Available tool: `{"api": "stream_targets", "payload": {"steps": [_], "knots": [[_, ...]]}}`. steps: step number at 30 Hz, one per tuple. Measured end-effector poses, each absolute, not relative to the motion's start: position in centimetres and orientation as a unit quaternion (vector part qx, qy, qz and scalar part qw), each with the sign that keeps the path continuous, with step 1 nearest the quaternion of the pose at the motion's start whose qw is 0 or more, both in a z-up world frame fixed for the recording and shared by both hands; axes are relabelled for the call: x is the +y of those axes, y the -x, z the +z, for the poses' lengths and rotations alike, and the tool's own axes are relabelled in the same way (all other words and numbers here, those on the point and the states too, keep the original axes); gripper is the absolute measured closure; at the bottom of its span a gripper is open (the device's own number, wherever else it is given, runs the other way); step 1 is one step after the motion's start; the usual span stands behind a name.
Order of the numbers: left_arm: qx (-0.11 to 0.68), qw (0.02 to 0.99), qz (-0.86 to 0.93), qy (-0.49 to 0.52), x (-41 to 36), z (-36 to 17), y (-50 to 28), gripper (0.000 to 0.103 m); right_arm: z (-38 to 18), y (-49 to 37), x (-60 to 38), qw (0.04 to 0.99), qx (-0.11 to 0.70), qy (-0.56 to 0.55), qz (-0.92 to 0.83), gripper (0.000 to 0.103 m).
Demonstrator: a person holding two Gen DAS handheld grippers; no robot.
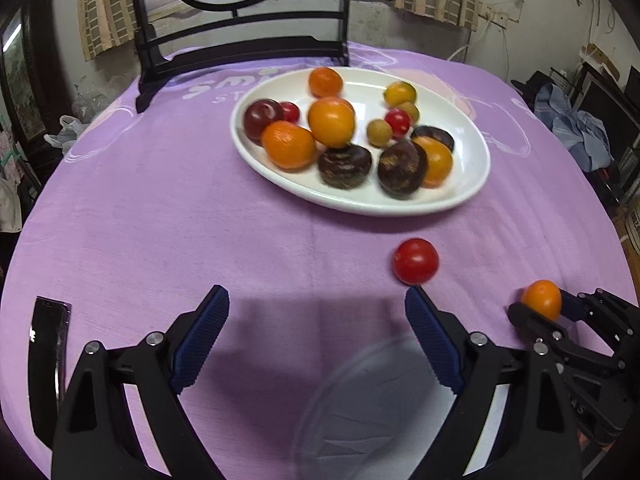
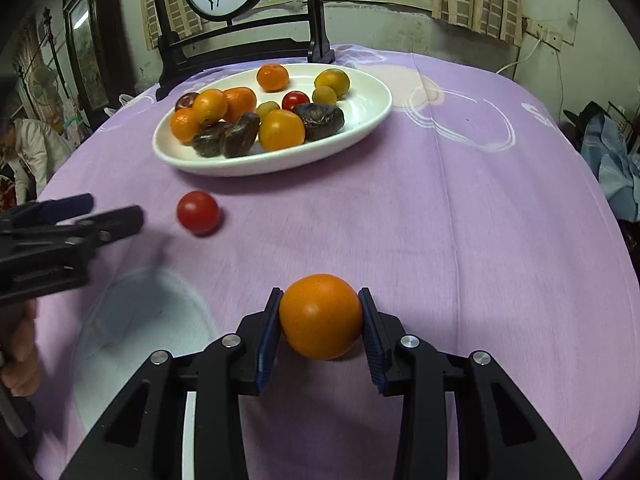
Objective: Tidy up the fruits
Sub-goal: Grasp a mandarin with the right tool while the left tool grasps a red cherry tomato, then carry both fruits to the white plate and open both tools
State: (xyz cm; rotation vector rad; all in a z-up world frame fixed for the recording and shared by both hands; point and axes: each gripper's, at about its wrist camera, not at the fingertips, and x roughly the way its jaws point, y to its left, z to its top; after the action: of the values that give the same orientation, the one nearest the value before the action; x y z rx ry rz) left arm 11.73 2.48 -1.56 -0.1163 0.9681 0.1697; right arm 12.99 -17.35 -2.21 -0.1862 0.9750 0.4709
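A white oval plate (image 1: 360, 205) (image 2: 280, 165) at the back of the purple table holds several orange, red, yellow-green and dark brown fruits. One red tomato (image 1: 415, 261) (image 2: 198, 213) lies loose on the cloth in front of the plate. My left gripper (image 1: 316, 294) (image 2: 112, 212) is open and holds nothing; its right fingertip is just short of that tomato. My right gripper (image 2: 321, 296) (image 1: 552, 312) is shut on an orange round fruit (image 2: 320, 320) (image 1: 542, 298), with both pads pressing its sides just above the cloth.
A clear, blurred dish (image 1: 380, 400) (image 2: 132, 320) sits at the near edge under my left gripper. A black flat object (image 1: 48, 340) lies at the near left. A dark wooden screen stand (image 1: 240, 40) rises behind the plate. A person (image 2: 24, 152) sits at far left.
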Motion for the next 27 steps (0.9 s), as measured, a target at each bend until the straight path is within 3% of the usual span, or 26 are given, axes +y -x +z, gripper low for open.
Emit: {"api": "stream_targets", "payload": {"steps": [4, 9, 12, 16, 18, 27], "knots": [[0.467, 0.881, 0.069, 0.041, 0.7, -2.1, -12.2, 0.015, -2.1, -12.2, -18.0, 0.855, 0.46, 0.088, 0.223, 0.065], [0.47, 0.881, 0.057, 0.007, -1.9, -2.8, -13.4, 0.025, -1.9, -12.3, -18.7, 0.855, 0.461, 0.079, 0.225, 0.064], [0.486, 0.873, 0.048, 0.018, -2.3, -3.7, -14.7, 0.042, -1.7, -12.4, -19.0, 0.854, 0.46, 0.076, 0.23, 0.064], [0.478, 0.877, 0.048, 0.02, -2.6, -3.7, -15.8, 0.051, -1.7, -12.7, -19.3, 0.852, 0.462, 0.07, 0.235, 0.064], [0.476, 0.879, 0.038, 0.016, -2.8, -3.5, -16.1, 0.073, -1.8, -12.8, -19.4, 0.852, 0.465, 0.07, 0.233, 0.064], [0.47, 0.883, 0.014, 0.013, -1.8, -2.7, -14.0, 0.073, -1.8, -12.6, -19.2, 0.851, 0.463, 0.073, 0.235, 0.064]]}}
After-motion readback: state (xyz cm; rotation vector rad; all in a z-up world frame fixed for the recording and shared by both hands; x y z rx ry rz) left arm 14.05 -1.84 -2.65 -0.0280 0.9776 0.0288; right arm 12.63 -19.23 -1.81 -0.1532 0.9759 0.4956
